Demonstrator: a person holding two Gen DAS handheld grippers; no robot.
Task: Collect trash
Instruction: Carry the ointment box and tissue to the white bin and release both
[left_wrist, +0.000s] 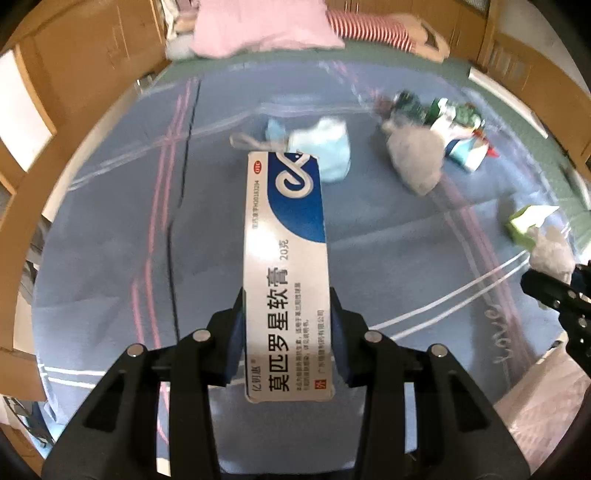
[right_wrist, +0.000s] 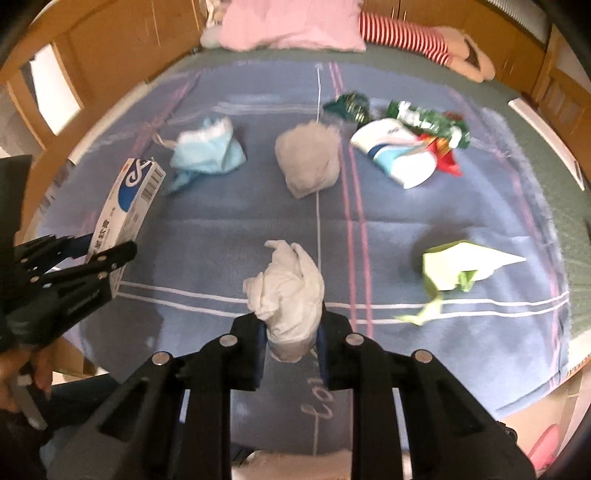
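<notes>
The left gripper (left_wrist: 287, 332) is clamping a white-and-blue ointment box (left_wrist: 286, 269) by its long sides, near one end, its long axis running straight out ahead over the bed (left_wrist: 110, 229). The box is showing "莫匹罗星软膏" and "20克". The right gripper (right_wrist: 291, 332) is squeezing a crumpled white tissue (right_wrist: 286, 291) above a blue checked blanket (right_wrist: 221, 229) with "Love" stitched near its edge. On the blanket are lying a blue face mask (right_wrist: 207, 151), a grey wad (right_wrist: 306, 162), green wrappers (right_wrist: 424, 118) and a green paper piece (right_wrist: 454, 269); a pink pillow (right_wrist: 291, 22) is sitting by the wooden headboard (right_wrist: 110, 33).
</notes>
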